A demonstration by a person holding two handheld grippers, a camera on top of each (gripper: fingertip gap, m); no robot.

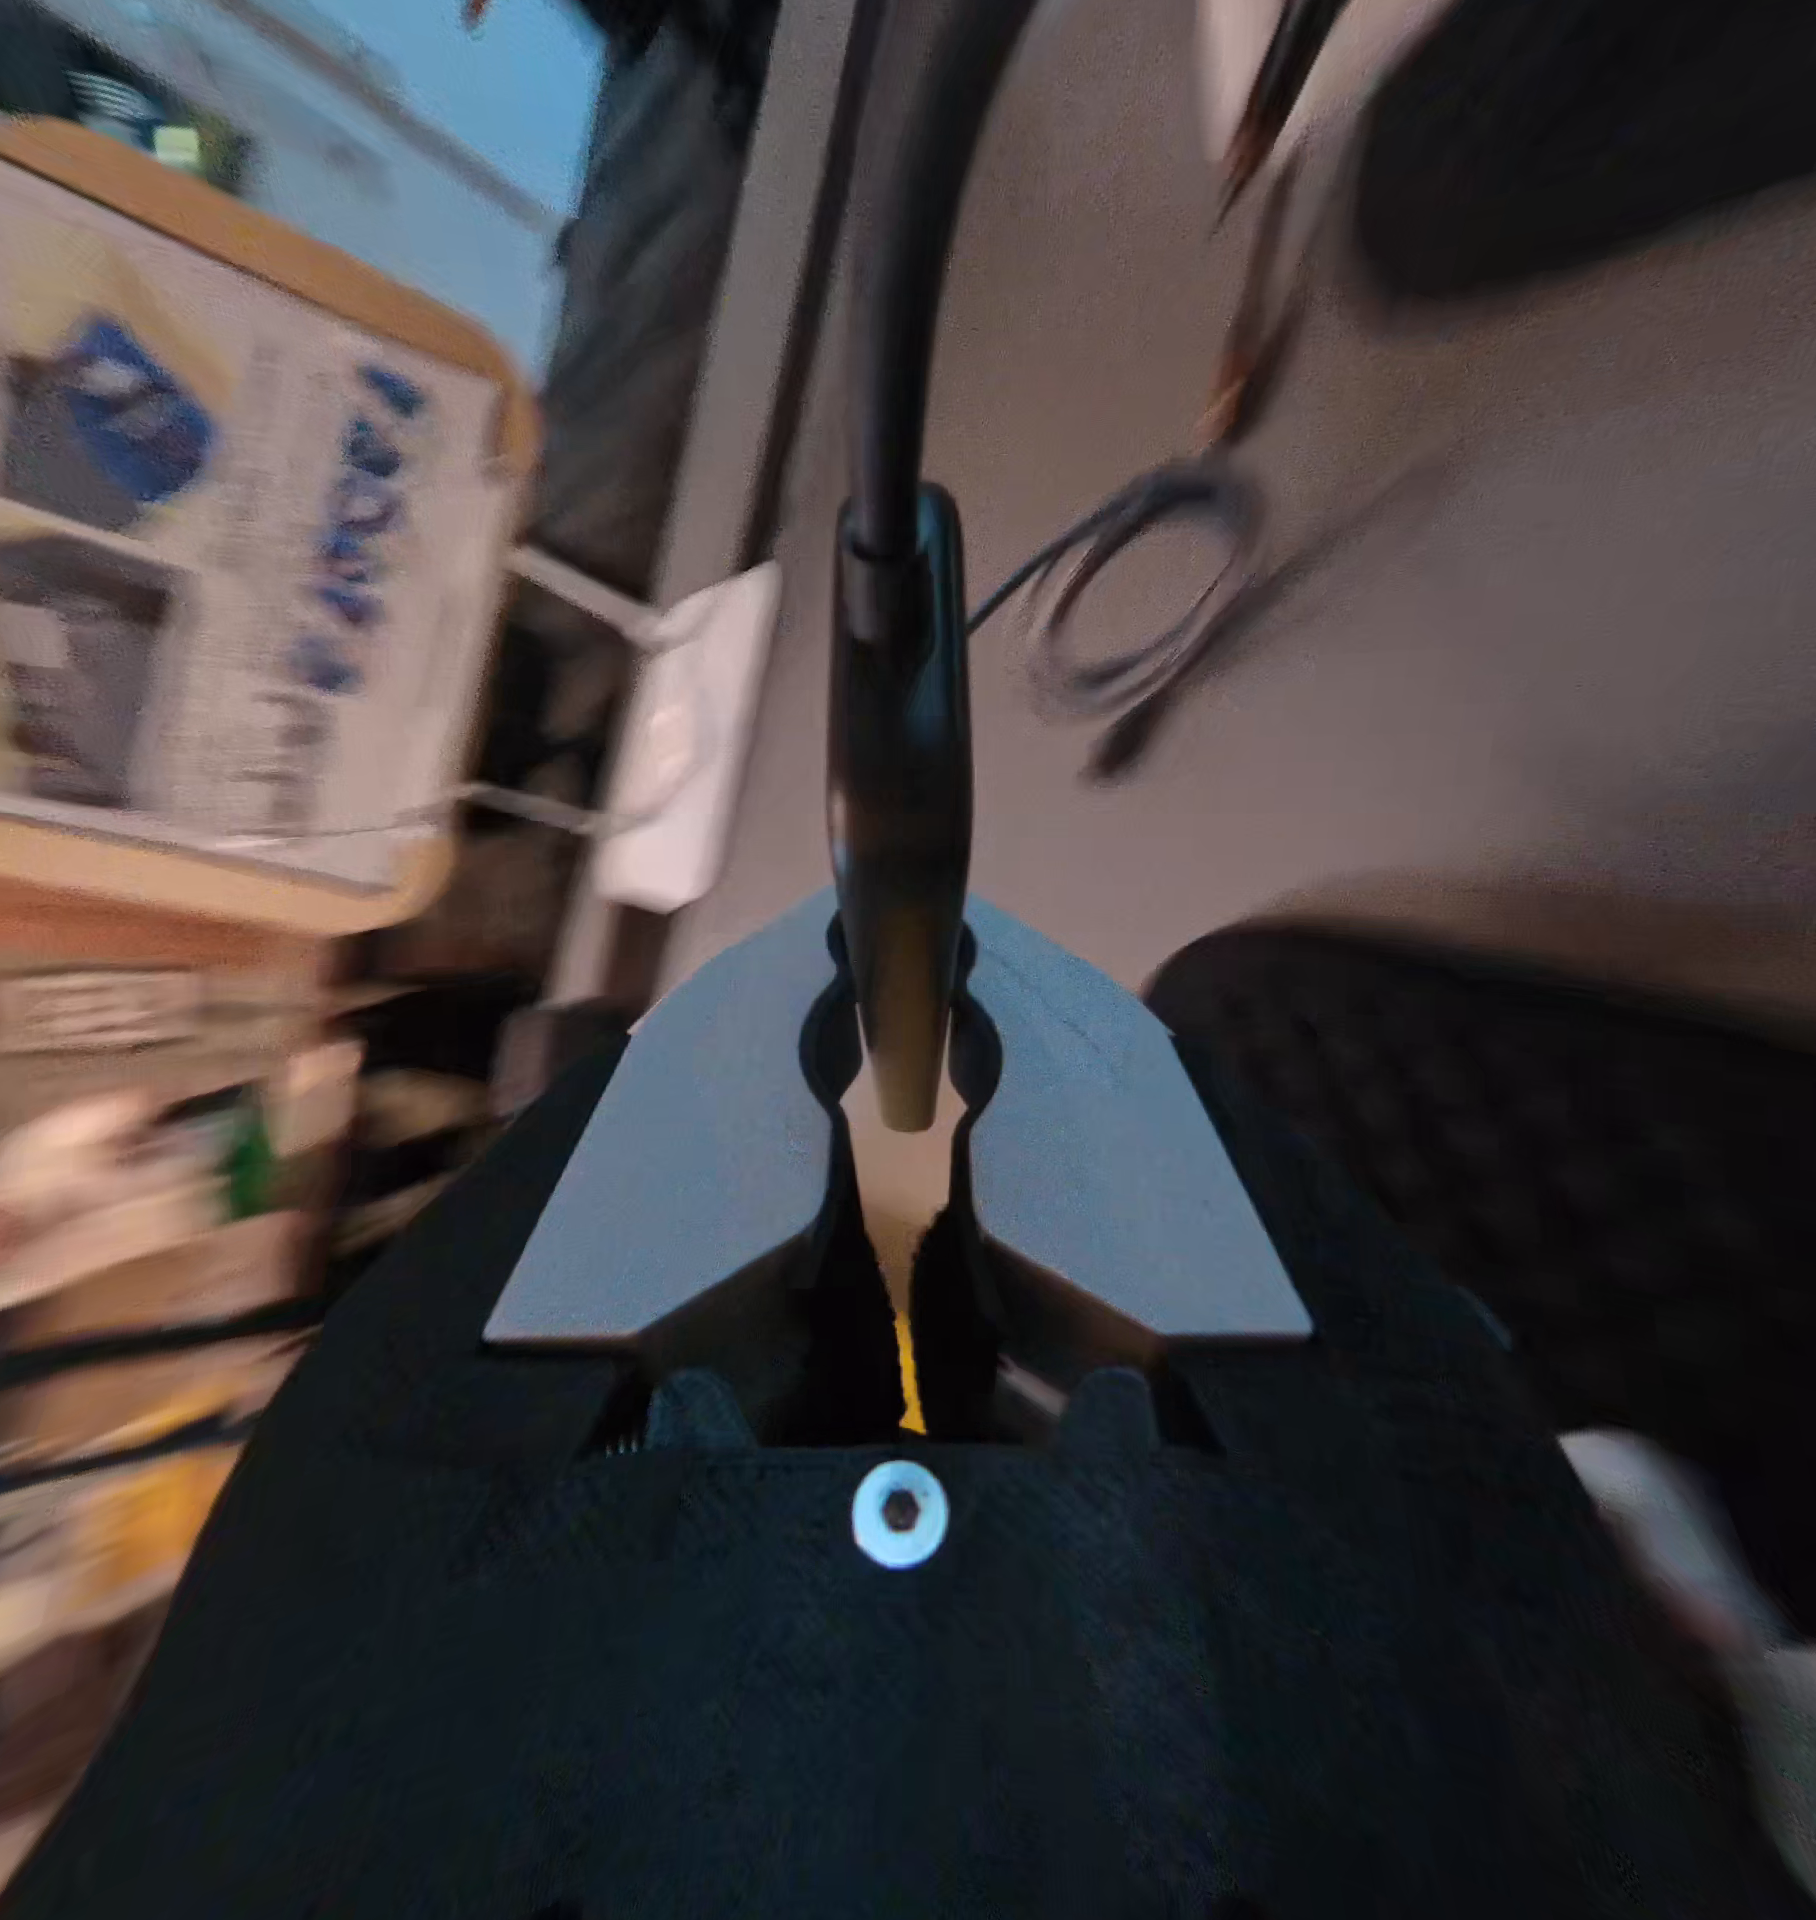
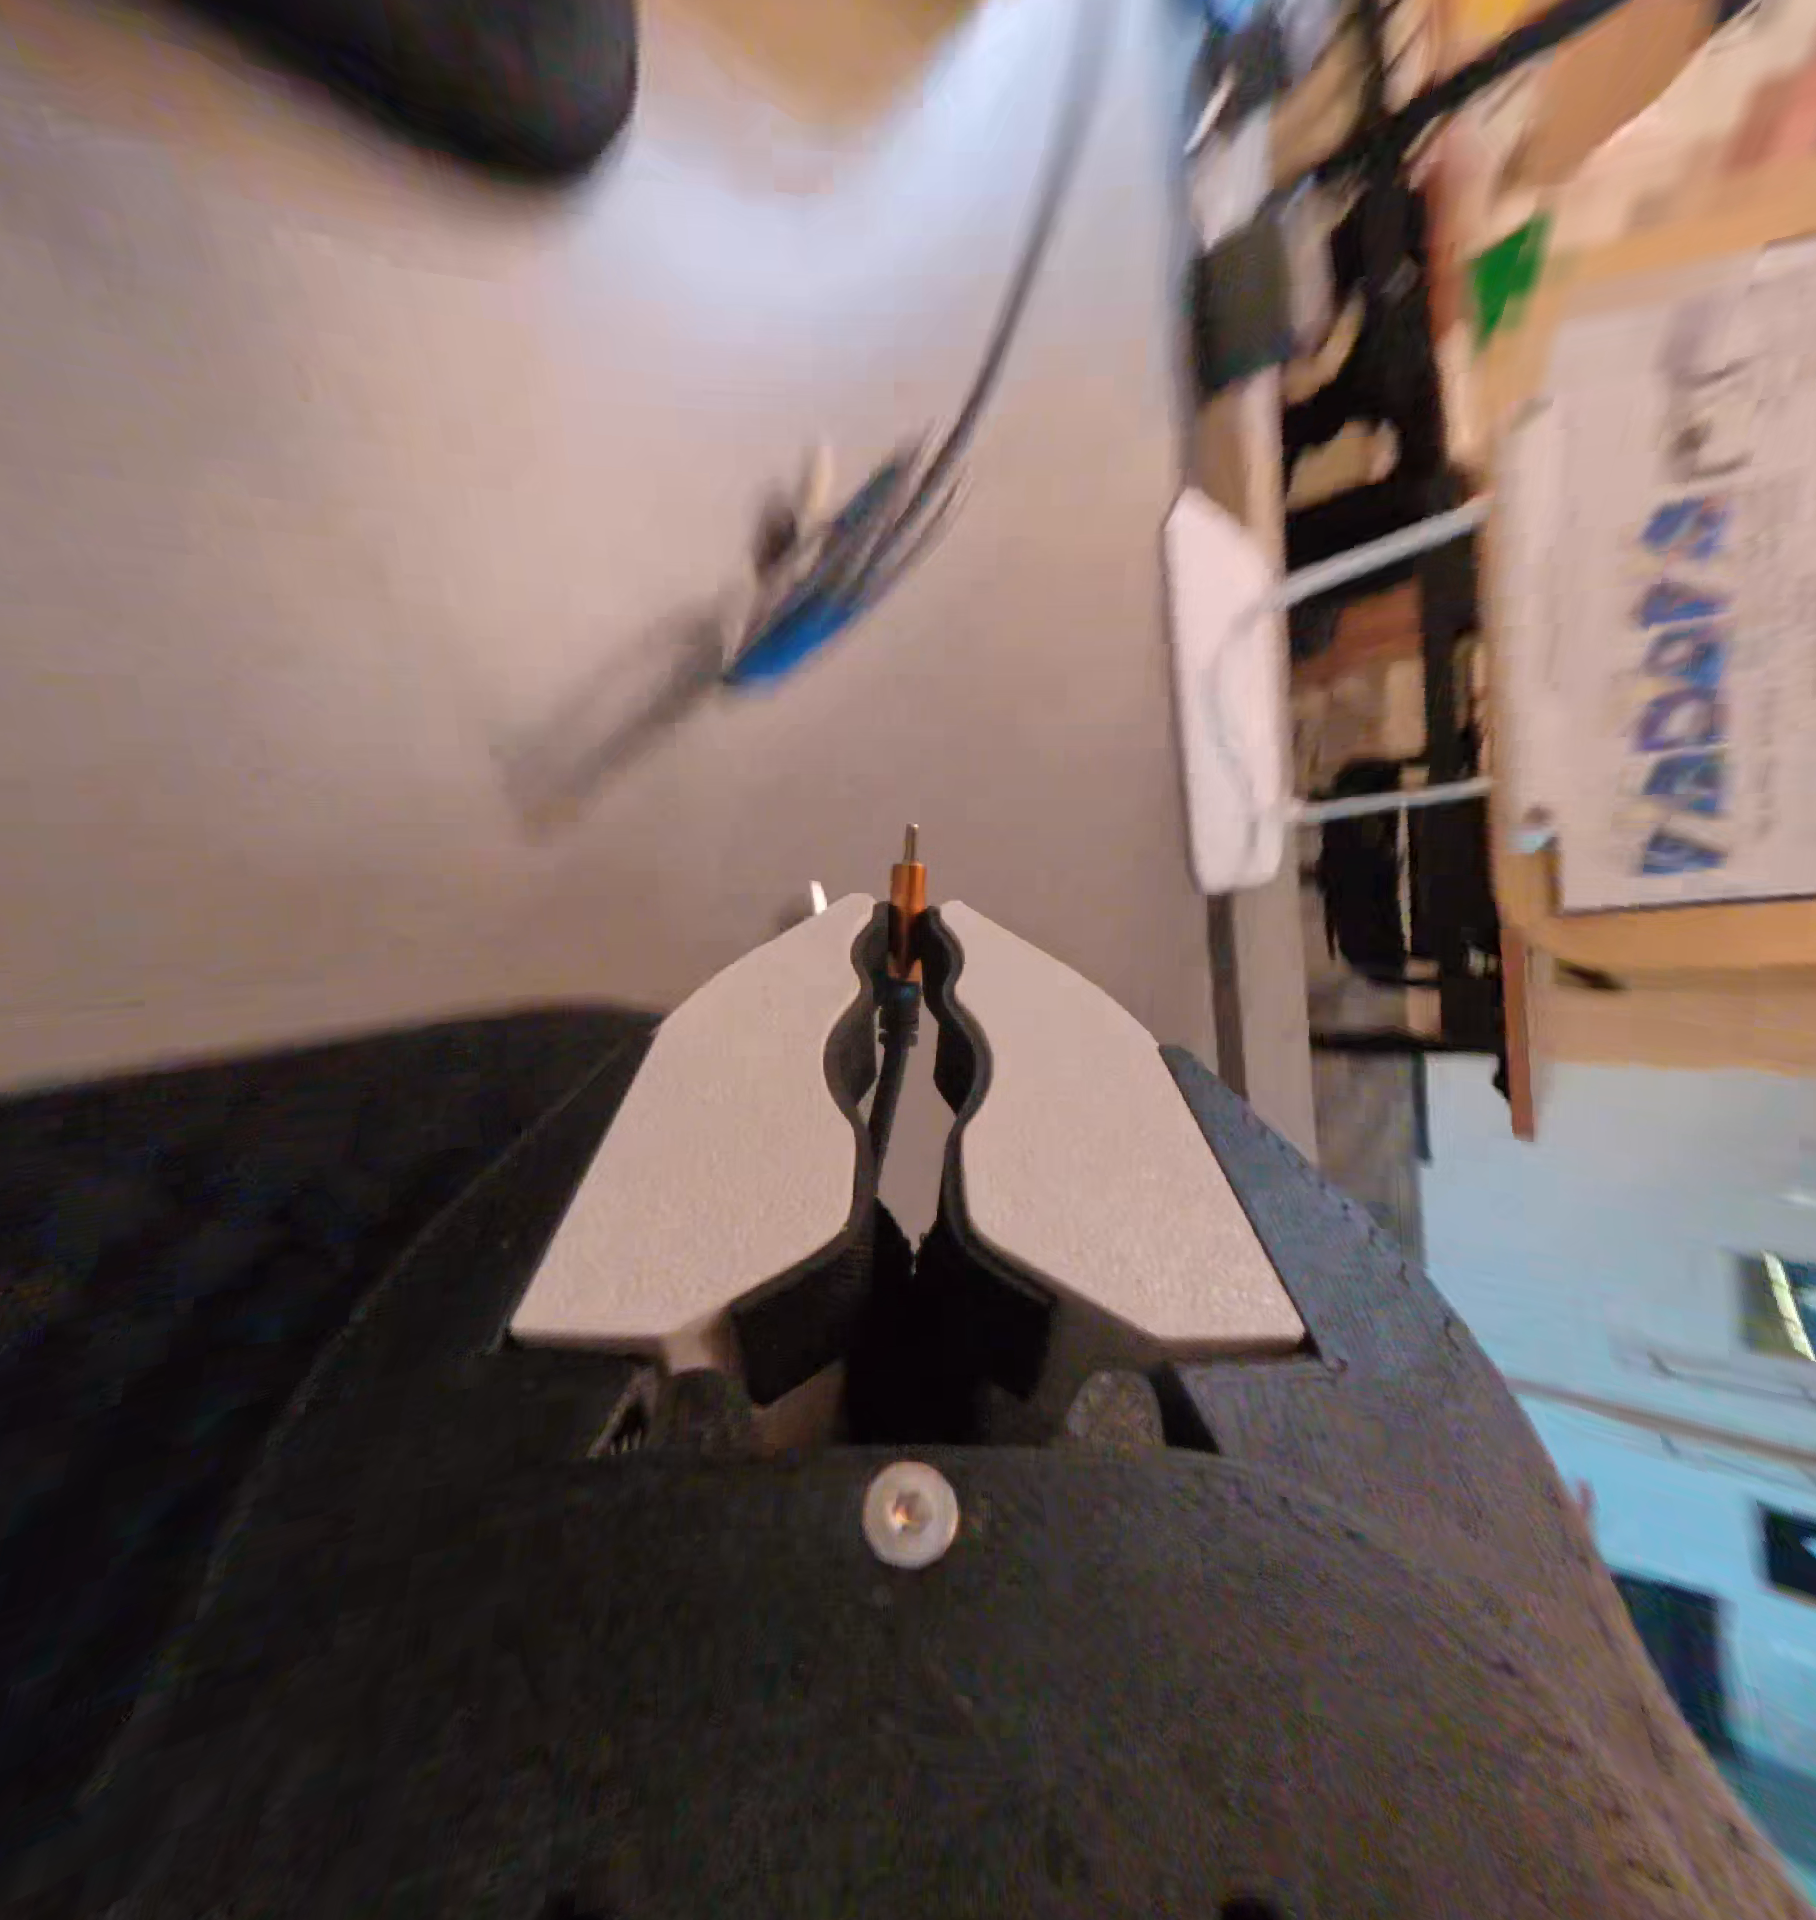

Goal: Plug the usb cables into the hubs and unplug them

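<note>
My left gripper (image 1: 902, 961) is shut on a slim black hub (image 1: 899, 790), seen edge-on, with its thick black cable (image 1: 899, 312) running up and away. My right gripper (image 2: 904, 925) is shut on a small orange-sleeved plug (image 2: 905, 909) whose metal tip points forward; its thin black cable (image 2: 888, 1081) trails back between the fingers. Both views are tilted and blurred. A blurred grey hub with blue ports (image 2: 779, 613) lies on the pale table (image 2: 260, 623) ahead of the right gripper. A coiled thin black cable (image 1: 1132, 613) lies on the table in the left wrist view.
A white flat device (image 1: 686, 738) sits at the table's edge, also in the right wrist view (image 2: 1221, 707). A wooden board with papers (image 1: 208, 582) stands beyond. Dark rounded shapes (image 1: 1610, 156) lie on the table. A black textured mat (image 1: 1558, 1195) is near the left gripper.
</note>
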